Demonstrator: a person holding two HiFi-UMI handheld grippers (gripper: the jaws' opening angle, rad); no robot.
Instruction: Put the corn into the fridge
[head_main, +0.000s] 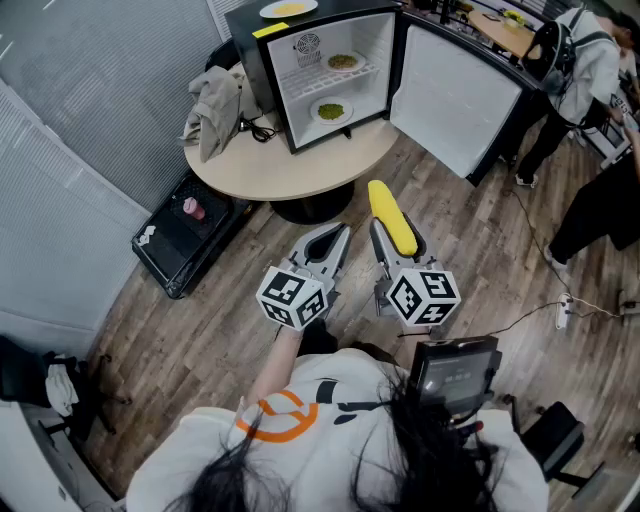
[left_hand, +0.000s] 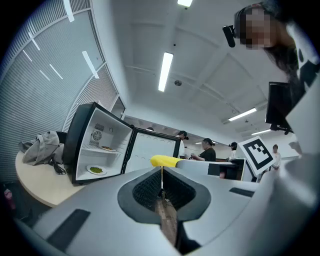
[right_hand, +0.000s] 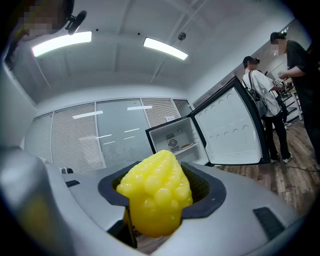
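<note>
A yellow corn cob (head_main: 393, 221) sticks out forward from my right gripper (head_main: 397, 238), whose jaws are shut on it; in the right gripper view the corn (right_hand: 156, 197) fills the gap between the pads. My left gripper (head_main: 325, 245) is held beside it with its jaws shut and nothing between them (left_hand: 161, 184). The small black fridge (head_main: 318, 70) stands ahead on a round table (head_main: 290, 165) with its door (head_main: 453, 95) swung wide to the right. Its white inside holds a plate of food on the shelf (head_main: 343, 62) and another on the floor (head_main: 331, 111). Both grippers hover over the wooden floor, short of the table.
A grey cloth bundle (head_main: 215, 105) lies on the table left of the fridge. A plate (head_main: 288, 9) rests on the fridge top. A black crate (head_main: 185, 230) sits on the floor at left. People stand at the right (head_main: 585, 70) near desks, with cables on the floor.
</note>
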